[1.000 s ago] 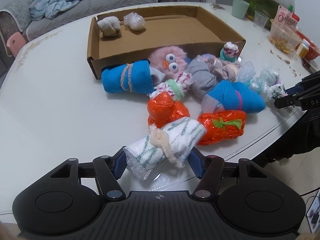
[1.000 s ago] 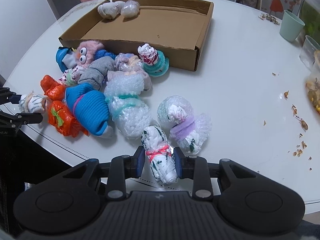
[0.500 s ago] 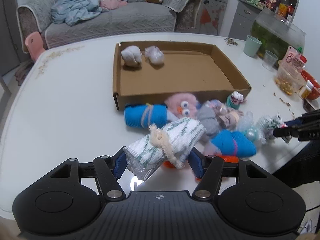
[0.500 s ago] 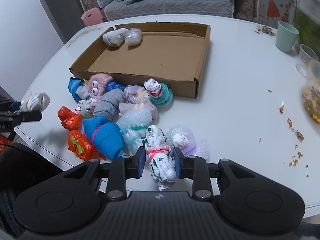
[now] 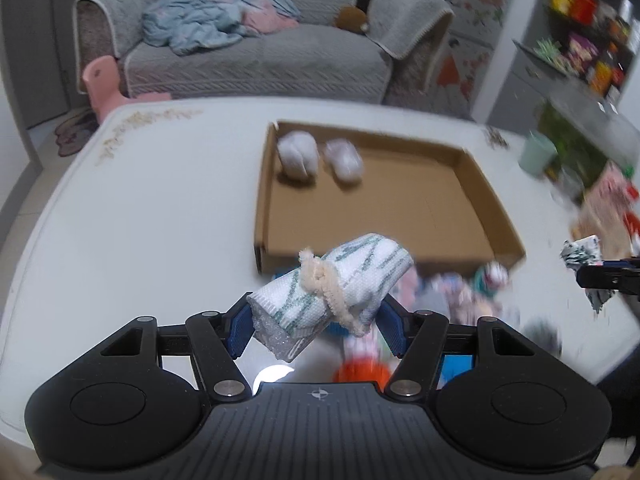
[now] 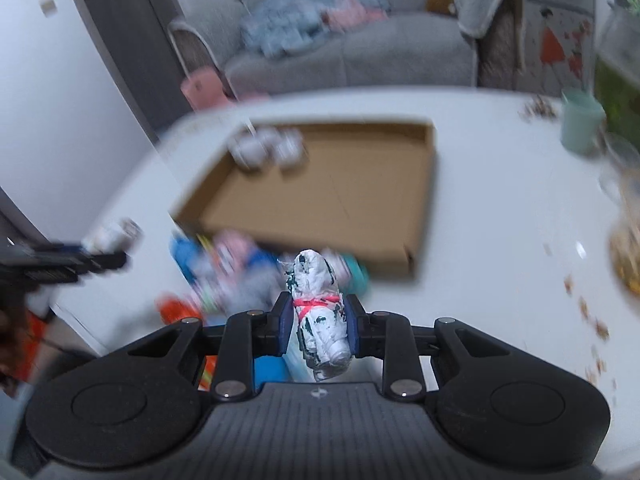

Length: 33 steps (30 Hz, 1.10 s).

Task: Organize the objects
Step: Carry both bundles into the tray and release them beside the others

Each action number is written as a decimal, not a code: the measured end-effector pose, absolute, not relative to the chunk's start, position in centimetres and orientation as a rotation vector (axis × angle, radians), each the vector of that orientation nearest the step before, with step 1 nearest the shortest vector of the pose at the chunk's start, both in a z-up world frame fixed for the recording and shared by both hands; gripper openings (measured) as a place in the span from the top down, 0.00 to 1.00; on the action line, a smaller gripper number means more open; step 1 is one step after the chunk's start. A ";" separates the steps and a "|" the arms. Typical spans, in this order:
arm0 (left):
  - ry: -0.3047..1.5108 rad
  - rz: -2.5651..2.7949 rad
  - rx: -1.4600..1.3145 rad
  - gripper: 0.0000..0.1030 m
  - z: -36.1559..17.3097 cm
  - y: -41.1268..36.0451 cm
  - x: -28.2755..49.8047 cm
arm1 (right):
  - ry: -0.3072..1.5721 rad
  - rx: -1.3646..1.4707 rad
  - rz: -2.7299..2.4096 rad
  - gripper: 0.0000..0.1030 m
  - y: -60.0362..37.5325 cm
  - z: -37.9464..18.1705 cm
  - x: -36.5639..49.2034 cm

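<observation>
- Carrying two bundles at once, one per hand, both clear of the white table [image 5: 160, 216] and short of the cardboard box [image 5: 400, 208].
- Left gripper [image 5: 316, 322]: jaws part-way open and clamped on the white-and-green sock roll [image 5: 336, 284], tied with a cream cord. Roll's long axis lies across the jaws, tilted; its folded end points up and right toward the box's near wall, its bubble-wrapped end hangs low and left.
- Right gripper [image 6: 316, 322]: jaws narrow, pressed on the white-and-dark-green wrapped bundle [image 6: 318, 312] at its pink band. Long axis runs along the fingers, pointing forward at the box's near wall; tail end hangs back toward the camera.
- Box lies straight ahead of and beyond both grippers, open side up. Two pale bundles [image 5: 320, 156] sit side by side in its far-left corner; rest of the floor bare.
- Judgement: left hand sits nearer the box's left end and the occupied corner, right hand nearer the middle and right end. Next move likely carries each bundle over the near wall.
- Remaining pile [image 6: 224, 272] lies on the table against the near wall, below both grippers; blurred, items not separable.
</observation>
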<state>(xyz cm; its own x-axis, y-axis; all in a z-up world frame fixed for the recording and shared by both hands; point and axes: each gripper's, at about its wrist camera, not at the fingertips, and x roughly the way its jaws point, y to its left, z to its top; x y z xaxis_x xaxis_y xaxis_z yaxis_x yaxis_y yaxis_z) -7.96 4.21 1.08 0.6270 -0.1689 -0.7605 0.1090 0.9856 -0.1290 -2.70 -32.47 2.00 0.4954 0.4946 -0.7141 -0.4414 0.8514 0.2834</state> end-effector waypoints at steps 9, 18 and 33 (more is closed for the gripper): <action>0.841 -0.105 -0.109 0.34 2.5 2.5 -0.2 | 0.795 0.108 0.672 0.76 -30.3 3.7 6.7; 0.882 -0.143 -0.101 0.33 0.1 -1.3 6.6 | 0.856 0.171 0.679 0.76 -29.4 0.1 13.8; 0.960 -0.159 -0.086 0.33 -6.2 -8.2 14.9 | 0.945 0.178 0.583 0.76 -27.8 -4.7 19.4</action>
